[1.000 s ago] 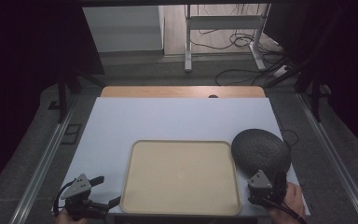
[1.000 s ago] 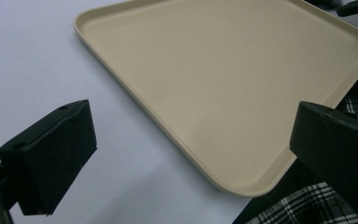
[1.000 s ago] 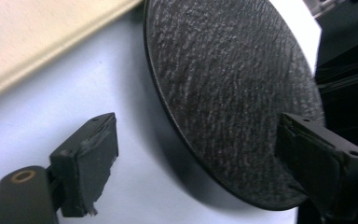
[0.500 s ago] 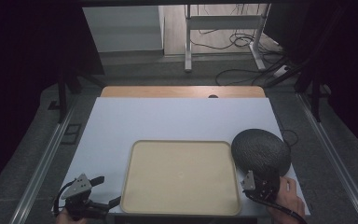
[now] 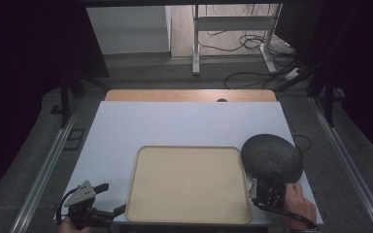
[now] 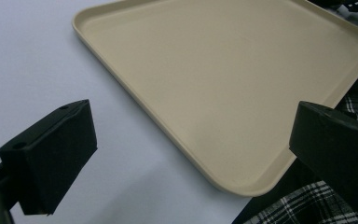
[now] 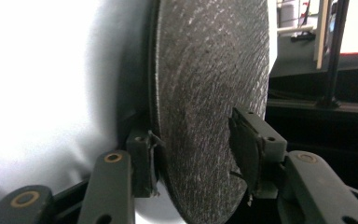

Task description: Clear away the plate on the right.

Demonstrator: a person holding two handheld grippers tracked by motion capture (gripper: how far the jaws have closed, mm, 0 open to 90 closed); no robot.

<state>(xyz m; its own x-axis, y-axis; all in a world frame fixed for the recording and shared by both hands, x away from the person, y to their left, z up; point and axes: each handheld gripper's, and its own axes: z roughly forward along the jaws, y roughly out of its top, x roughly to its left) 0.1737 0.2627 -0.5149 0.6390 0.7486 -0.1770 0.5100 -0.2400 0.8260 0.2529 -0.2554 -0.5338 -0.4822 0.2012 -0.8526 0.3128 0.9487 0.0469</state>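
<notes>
Dark grey woven fabric marks the round mat (image 5: 272, 158), which lies at the right edge of the white surface (image 5: 175, 126), just beside the beige tray (image 5: 189, 184). Its near rim is straddled by the right gripper (image 5: 268, 193), whose jaws have just been closing, one below and one above the rim (image 7: 205, 140); whether both pads press yet cannot be told. The left gripper (image 5: 102, 201) is held wide apart near the tray's left corner (image 6: 242, 186). The mat's underside is hidden.
</notes>
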